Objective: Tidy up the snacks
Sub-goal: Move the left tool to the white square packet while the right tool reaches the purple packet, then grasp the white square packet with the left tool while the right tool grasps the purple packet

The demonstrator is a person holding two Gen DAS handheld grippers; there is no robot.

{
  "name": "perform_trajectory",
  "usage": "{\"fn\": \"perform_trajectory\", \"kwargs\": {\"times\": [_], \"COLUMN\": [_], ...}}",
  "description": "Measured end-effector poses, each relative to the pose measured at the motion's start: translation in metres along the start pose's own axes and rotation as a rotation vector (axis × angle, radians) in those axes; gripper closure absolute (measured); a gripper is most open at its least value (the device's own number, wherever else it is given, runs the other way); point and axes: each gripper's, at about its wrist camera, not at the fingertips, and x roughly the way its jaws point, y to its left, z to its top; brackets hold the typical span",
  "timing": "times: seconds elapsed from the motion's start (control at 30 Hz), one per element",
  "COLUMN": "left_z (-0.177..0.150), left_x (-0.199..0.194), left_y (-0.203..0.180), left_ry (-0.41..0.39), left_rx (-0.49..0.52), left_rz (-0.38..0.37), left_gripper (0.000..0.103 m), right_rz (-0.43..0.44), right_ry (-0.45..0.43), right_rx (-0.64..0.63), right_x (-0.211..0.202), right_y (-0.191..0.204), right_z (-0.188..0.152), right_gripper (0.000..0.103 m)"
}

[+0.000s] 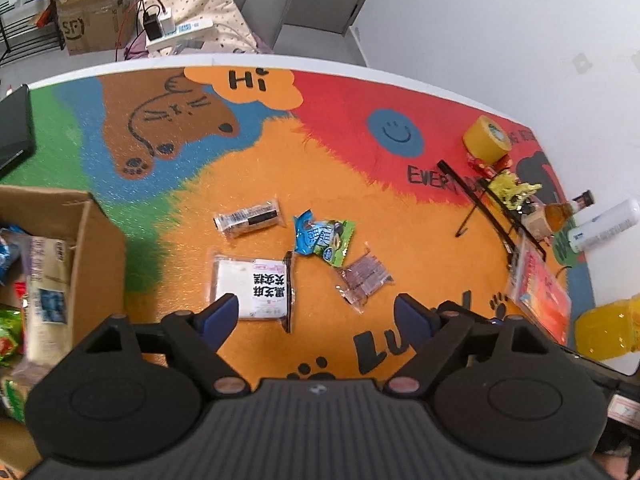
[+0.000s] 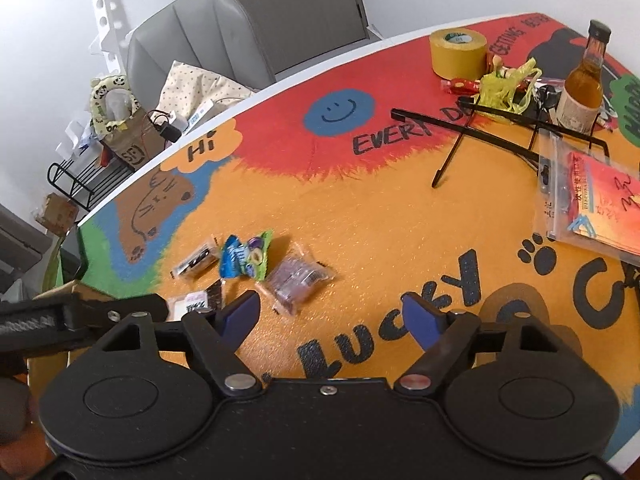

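Observation:
Several snack packets lie on the colourful mat. A white packet with black characters (image 1: 256,286) (image 2: 196,303) sits closest, just beyond my left gripper (image 1: 316,316), which is open and empty above the mat. Farther off lie a clear packet with a dark bar (image 1: 250,219) (image 2: 195,262), a blue-green packet (image 1: 323,238) (image 2: 245,258) and a clear packet of purple pieces (image 1: 364,280) (image 2: 296,278). My right gripper (image 2: 334,318) is open and empty, with the purple packet just ahead to its left. The left gripper's body shows at the right wrist view's left edge.
A cardboard box (image 1: 94,248) holding snack bags stands at the left. At the right are a yellow tape roll (image 1: 486,138) (image 2: 458,50), a black wire rack (image 2: 500,128), a brown bottle (image 2: 582,80), a red pouch (image 1: 542,292) (image 2: 588,200), a white tube (image 1: 604,226) and an orange-drink bottle (image 1: 608,330).

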Motion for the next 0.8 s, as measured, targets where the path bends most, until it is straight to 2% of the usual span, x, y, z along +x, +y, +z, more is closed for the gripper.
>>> {"fn": "perform_trajectory", "kwargs": {"times": [0.23,0.57,0.8], "left_z": [0.003,0.005,0.007], "left_x": [0.034,0.073,0.086], "left_y": [0.005,0.028,0.033], "left_ry": [0.023,0.043,0.032], "left_rx": [-0.030,-0.096,-0.114], "left_rz": [0.060,0.127,0.171], "left_gripper": [0.021,0.022,0.026], "right_rz": [0.045,0.082,-0.019], "right_ry": [0.083,0.170,0.204], "right_rx": [0.039,0.068,0.050], "right_x": [0.028,0.067,0.087], "right_y": [-0.002,0.012,0.024], "right_z": [0.010,0.022,0.025], "right_gripper": [0.035,0.038,0.038]}}
